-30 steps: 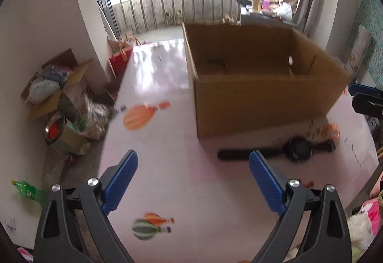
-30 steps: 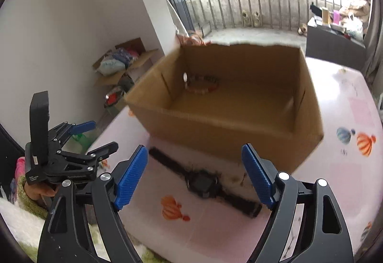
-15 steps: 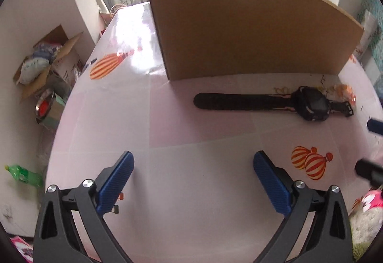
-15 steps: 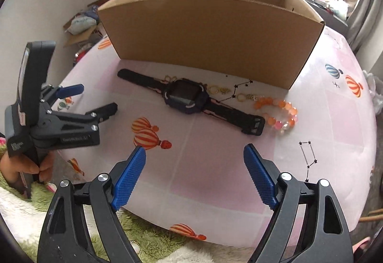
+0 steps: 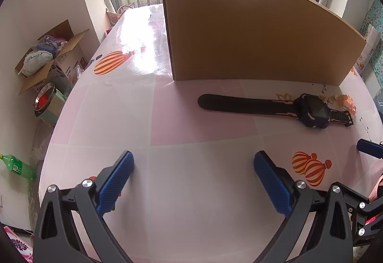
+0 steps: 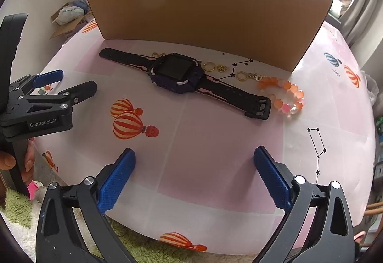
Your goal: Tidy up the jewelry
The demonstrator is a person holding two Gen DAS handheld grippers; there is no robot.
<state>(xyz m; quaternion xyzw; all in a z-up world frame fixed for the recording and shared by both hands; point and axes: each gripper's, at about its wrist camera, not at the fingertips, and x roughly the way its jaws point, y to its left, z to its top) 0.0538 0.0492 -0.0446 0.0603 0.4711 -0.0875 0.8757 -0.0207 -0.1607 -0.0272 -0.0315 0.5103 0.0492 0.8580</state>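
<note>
A black smartwatch (image 6: 177,71) lies flat on the pink tablecloth in front of a tall cardboard box (image 6: 203,12). Small gold rings (image 6: 209,66) sit beside it, and an orange bead bracelet (image 6: 287,95) rests off its buckle end. My right gripper (image 6: 195,153) hovers over the cloth nearer than the watch, its jaws opening with nothing between them. My left gripper (image 5: 194,157) stands open over bare cloth, with the watch (image 5: 313,112) ahead to its right; in the right wrist view it (image 6: 76,81) is at the left edge, held by a hand.
The box wall (image 5: 251,35) hides its inside. On the floor left of the table are an open carton of bags (image 5: 45,55), a metal bowl (image 5: 44,98) and a green bottle (image 5: 16,165). A green fluffy rug (image 6: 14,205) lies below the table's near edge.
Both grippers have sunk toward the table and tilted down, so the box's inside has dropped out of sight. The right jaws have spread wider. The watch looms larger.
</note>
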